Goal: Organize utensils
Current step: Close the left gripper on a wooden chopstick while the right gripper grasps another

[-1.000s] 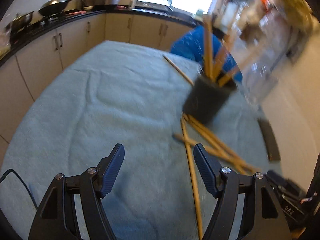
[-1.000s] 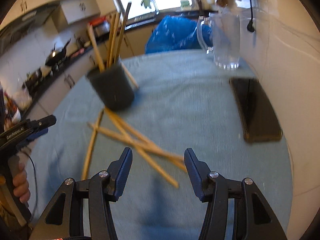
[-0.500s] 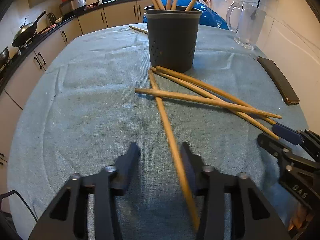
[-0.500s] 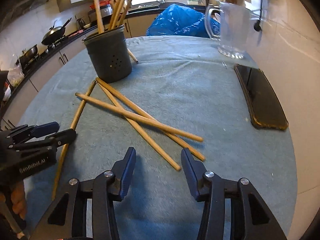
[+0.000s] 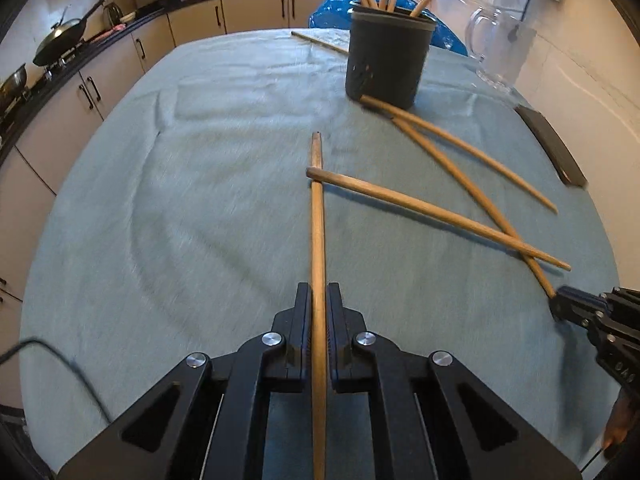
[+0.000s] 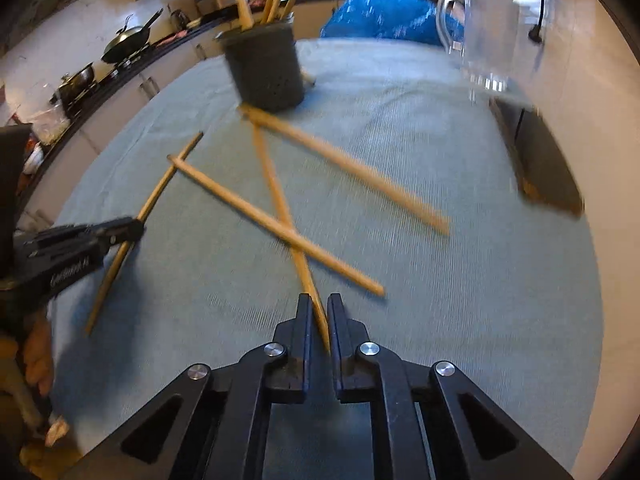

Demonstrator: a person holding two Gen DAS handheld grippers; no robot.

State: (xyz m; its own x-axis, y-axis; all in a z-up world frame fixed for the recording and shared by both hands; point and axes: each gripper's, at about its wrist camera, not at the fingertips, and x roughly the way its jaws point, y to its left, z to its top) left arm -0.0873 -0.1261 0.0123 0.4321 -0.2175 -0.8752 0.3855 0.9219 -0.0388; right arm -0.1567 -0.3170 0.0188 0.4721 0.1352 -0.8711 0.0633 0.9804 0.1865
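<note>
A dark grey holder point(image 5: 386, 64) with several wooden chopsticks stands at the far side of the blue-grey cloth; it also shows in the right wrist view point(image 6: 266, 68). My left gripper point(image 5: 319, 300) is shut on a long chopstick point(image 5: 317, 216) that points toward the holder. My right gripper point(image 6: 319, 312) is shut on the near end of another chopstick point(image 6: 280, 204). Two more chopsticks point(image 6: 276, 228) point(image 6: 348, 168) lie crossed on the cloth. The left gripper shows in the right wrist view point(image 6: 120, 230), the right one in the left wrist view point(image 5: 568, 304).
A black phone point(image 6: 540, 160) lies at the right edge of the cloth point(image 5: 200, 200). A glass jug point(image 5: 500, 52) and a blue bag point(image 6: 380, 12) are behind the holder. One chopstick point(image 5: 320, 42) lies behind the holder. Kitchen counters with pans are to the left.
Both grippers were open half a second ago; each has now shut on a chopstick. The left gripper's chopstick has slid back from the holder and now lies along the gripper's axis.
</note>
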